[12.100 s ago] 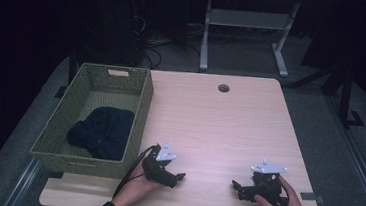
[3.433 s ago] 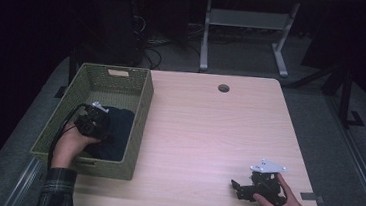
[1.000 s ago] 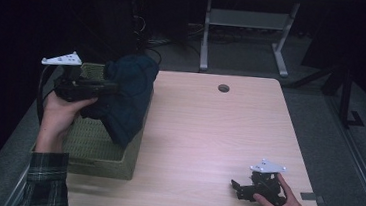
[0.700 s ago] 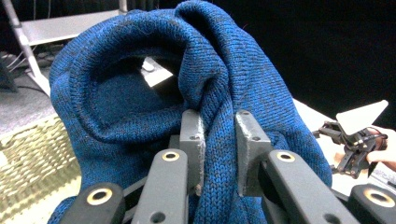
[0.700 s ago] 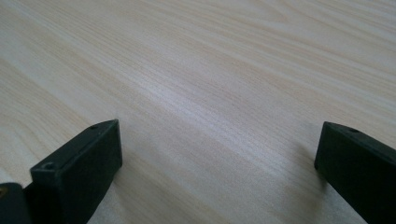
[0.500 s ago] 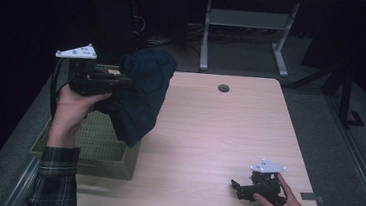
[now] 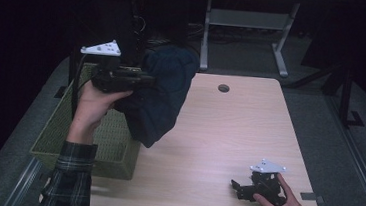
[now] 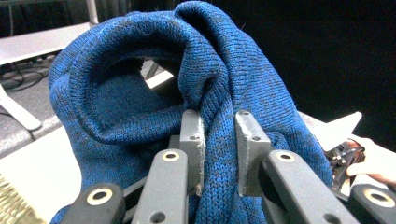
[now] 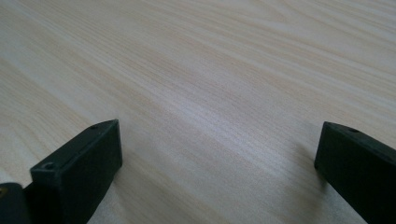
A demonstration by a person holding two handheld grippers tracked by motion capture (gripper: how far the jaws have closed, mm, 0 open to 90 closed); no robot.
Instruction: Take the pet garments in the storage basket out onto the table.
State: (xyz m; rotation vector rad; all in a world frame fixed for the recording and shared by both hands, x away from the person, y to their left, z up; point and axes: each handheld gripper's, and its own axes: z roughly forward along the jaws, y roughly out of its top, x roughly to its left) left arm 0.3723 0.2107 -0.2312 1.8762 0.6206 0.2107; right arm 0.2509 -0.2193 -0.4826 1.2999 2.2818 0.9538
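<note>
Jaws of left gripper (image 8: 219,149) pinched on a fold of blue knit sweater (image 8: 140,107), cloth squeezed between the grey pads (image 8: 192,140). Held up in left hand (image 7: 92,107), above the far end of the basket (image 7: 92,143) and the table's left edge. Sweater (image 7: 159,98) draped down from the grip, bulk bunched at jaw height, lower end hanging over the basket's right rim and the tabletop beside it; touching or just clear, cannot tell. Grey three-cornered plate (image 7: 101,48) on top of left gripper (image 7: 145,79), cable trailing down past the wrist. Plaid sleeve (image 7: 69,176) at bottom left.

Jaws of right gripper (image 9: 217,154) wide apart, nothing between, low over bare wood. Right gripper (image 7: 238,187) resting near the table's near right corner, well apart from sweater and basket, right hand (image 7: 282,204) behind it.

Green woven basket at table's left side, partly hidden by arm and sweater. Light wood table (image 7: 228,132), round cable hole (image 7: 223,88) near far edge. Small grey tab (image 7: 310,197) at right edge.

Dark room beyond; grey carpet, legs of another desk (image 7: 247,33) behind, cables on the floor under it.
</note>
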